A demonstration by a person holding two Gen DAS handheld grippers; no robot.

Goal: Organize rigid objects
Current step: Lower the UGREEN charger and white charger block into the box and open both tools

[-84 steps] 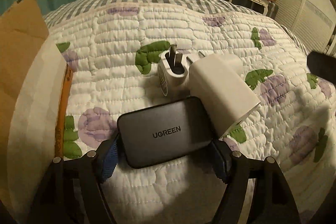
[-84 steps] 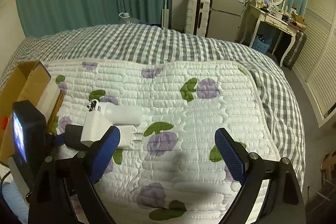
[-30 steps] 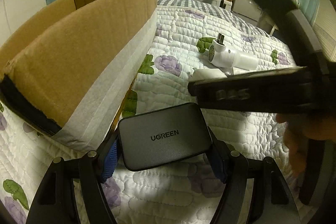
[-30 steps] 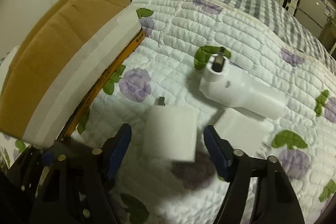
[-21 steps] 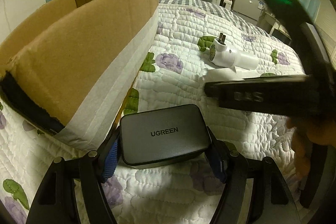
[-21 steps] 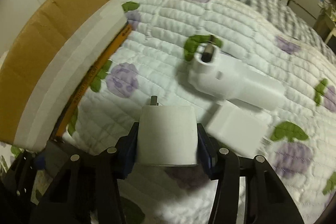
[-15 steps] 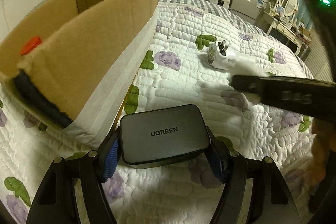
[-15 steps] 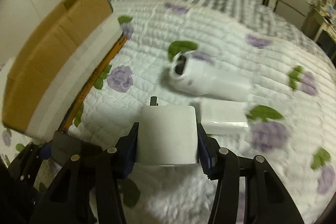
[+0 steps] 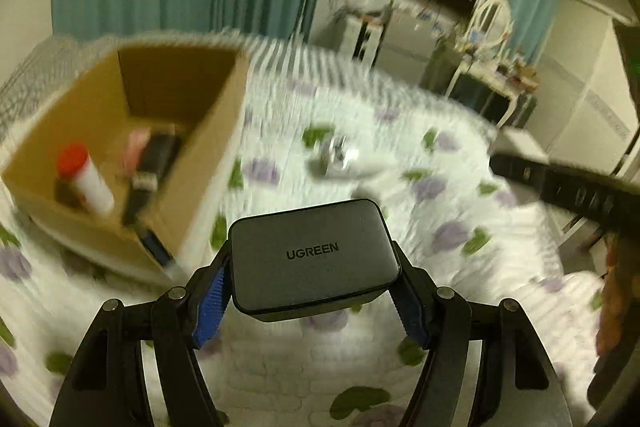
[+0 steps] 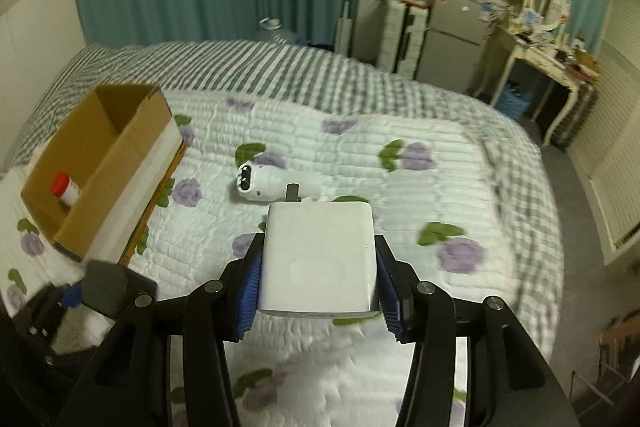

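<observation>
Left wrist view: left gripper [image 9: 314, 291] clamps charger [image 9: 313, 262]; box [image 9: 56, 123] lies forward-left. Right gripper [image 10: 318, 287] grips adapter [image 10: 319, 263], farther away.

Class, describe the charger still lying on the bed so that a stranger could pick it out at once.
Start at the cardboard box on the quilted bedspread and look to its right. There lies a long white charger. Unlike the square white charger and the dark UGREEN charger, no gripper holds it.

Both wrist cams high over bed [image 10: 400, 163], fwd-down; shared: cardboard box [image 9: 100, 99] [image 10: 120, 131].
</observation>
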